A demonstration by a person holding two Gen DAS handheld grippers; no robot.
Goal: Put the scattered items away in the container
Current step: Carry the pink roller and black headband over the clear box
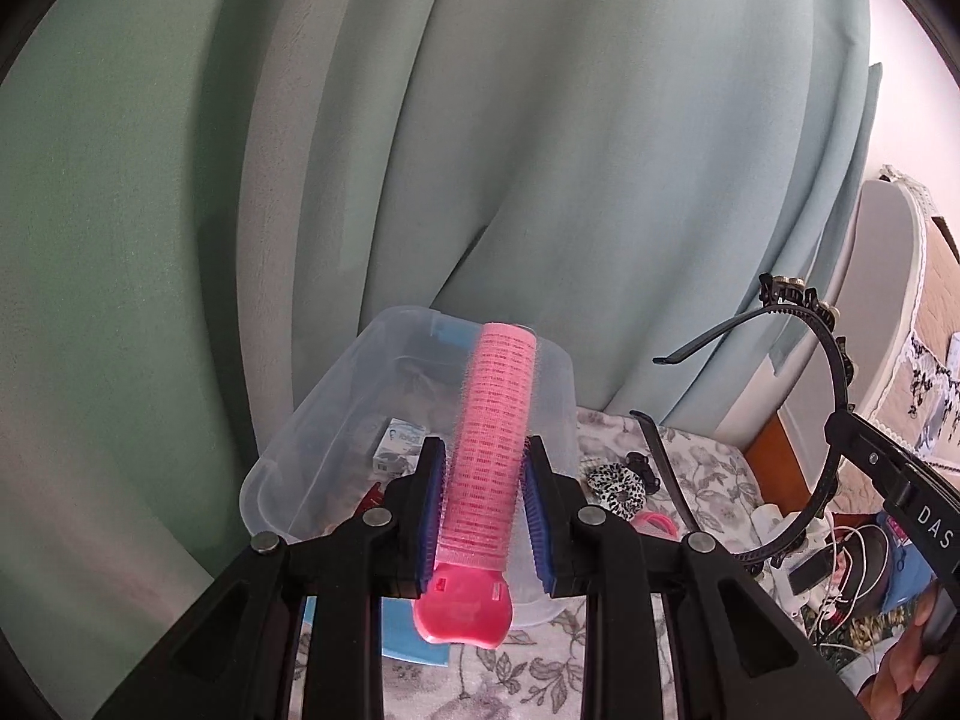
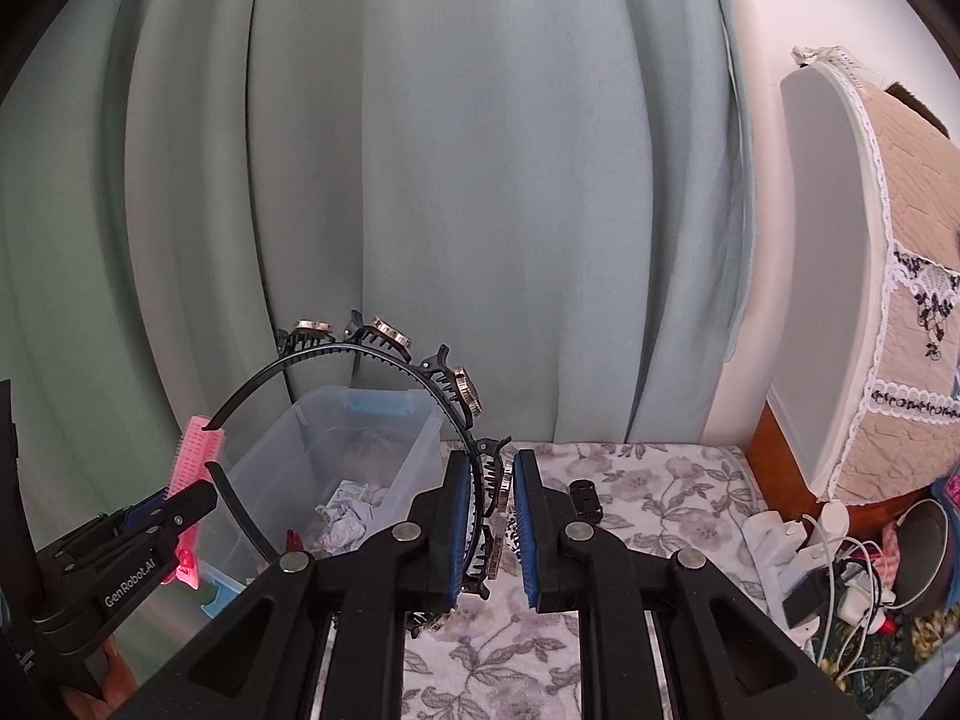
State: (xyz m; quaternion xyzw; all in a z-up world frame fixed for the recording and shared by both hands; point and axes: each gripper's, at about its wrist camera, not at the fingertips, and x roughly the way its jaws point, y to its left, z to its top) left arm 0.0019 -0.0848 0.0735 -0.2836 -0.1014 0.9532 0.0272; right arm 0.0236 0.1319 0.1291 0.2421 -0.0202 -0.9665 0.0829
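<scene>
My left gripper (image 1: 483, 456) is shut on a pink hair roller (image 1: 489, 438), which stands up between the blue pads with its glossy pink end toward the camera. Just behind it sits the clear plastic container (image 1: 288, 456), with a small box (image 1: 399, 450) and crumpled paper (image 2: 348, 516) inside. My right gripper (image 2: 489, 474) is shut on a black toothed headband (image 2: 360, 354) studded with small clips; the band arches up and left over the container (image 2: 420, 438). The left wrist view shows the right gripper (image 1: 840, 429) carrying the headband (image 1: 837, 354) at the right. In the right wrist view, the left gripper (image 2: 174, 504) and roller (image 2: 198, 450) are beside the container.
A floral cloth (image 2: 648, 480) covers the surface. On it lie a leopard-print scrunchie (image 1: 618, 489), a black claw clip (image 2: 585, 498) and a pink item (image 1: 654, 522). A blue lid (image 1: 414, 630) lies under the container. Green curtains (image 2: 480, 180) hang behind. A power strip with cables (image 2: 828, 564) sits at right.
</scene>
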